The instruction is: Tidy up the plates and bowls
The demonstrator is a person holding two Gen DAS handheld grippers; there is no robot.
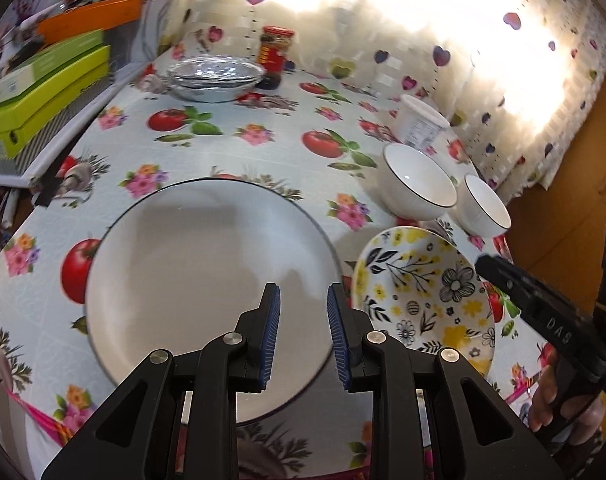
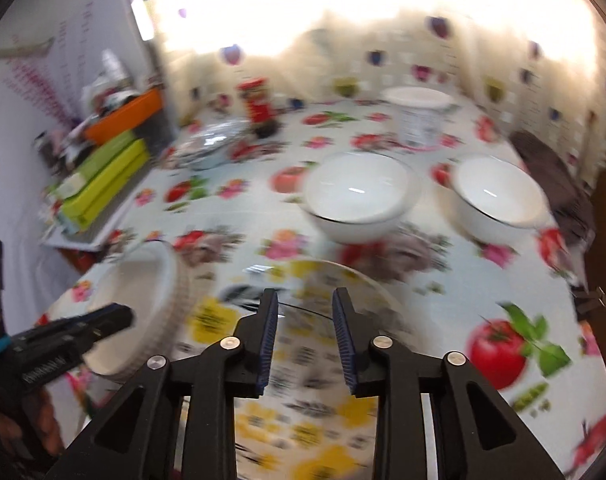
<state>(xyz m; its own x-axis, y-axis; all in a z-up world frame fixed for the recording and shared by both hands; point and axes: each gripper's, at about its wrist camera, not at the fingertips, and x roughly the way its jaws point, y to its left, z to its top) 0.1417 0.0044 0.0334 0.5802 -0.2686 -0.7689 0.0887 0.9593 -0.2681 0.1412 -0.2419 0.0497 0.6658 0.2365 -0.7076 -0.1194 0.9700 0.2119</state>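
On the table [image 1: 231, 136], near its front edge, the large white plate [image 1: 207, 264] lies flat and alone, with nothing stacked on it. Just to its right the flowered plate [image 1: 427, 300] sits tilted, its far rim raised; whether it leans on something or is being lifted I cannot tell. Toward the right edge the larger white bowl [image 1: 419, 180] and the smaller white bowl [image 1: 487, 206] stand side by side, upright and not nested. By this layout the organizing looks barely begun: plates remain unstacked and bowls separate.

The left gripper [image 1: 303, 336] hovers over the near rim of the large white plate with its jaws parted by a moderate gap, holding nothing; whether a pad touches the plate is unclear. The right gripper [image 2: 305, 344] is over the flowered plate [image 2: 303, 408], its jaws likewise spread with nothing between them. That view is blurred, so contact with the plate cannot be judged.
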